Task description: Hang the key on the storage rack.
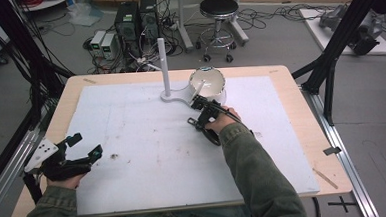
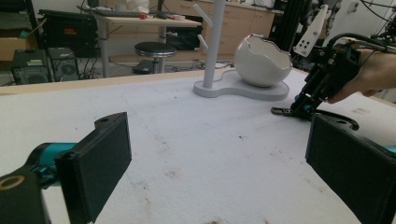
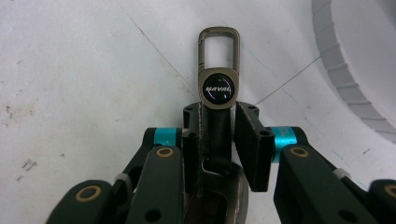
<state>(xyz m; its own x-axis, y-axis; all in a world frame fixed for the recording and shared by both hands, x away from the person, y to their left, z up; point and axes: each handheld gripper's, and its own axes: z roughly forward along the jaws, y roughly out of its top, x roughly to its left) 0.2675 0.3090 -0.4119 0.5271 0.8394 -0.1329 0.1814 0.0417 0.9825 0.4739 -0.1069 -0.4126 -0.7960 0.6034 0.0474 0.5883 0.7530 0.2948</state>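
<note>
Right claw (image 3: 215, 149) clenched on the strap of a key fob (image 3: 217, 88) lying flat on the white tabletop (image 3: 70, 70), badge reading "HAVAL" just beyond the pads, long axis straight away from the claw, clip loop farthest out; left claw (image 2: 219, 158) released, well apart.

A light wooden table (image 1: 301, 118) fills the middle of the high view, and a white mat (image 1: 147, 141) covers nearly all of its top, leaving a bare wood border. The mat shows scattered brown stains around its centre. At upper centre of the frame a white stand (image 1: 165, 70) with 1 upright post rests on the mat, its flat base carrying a white eggshell-shaped bowl (image 1: 207, 83). Just below that base a key fob (image 3: 216, 88) with a metal clip lies on the mat.
</note>
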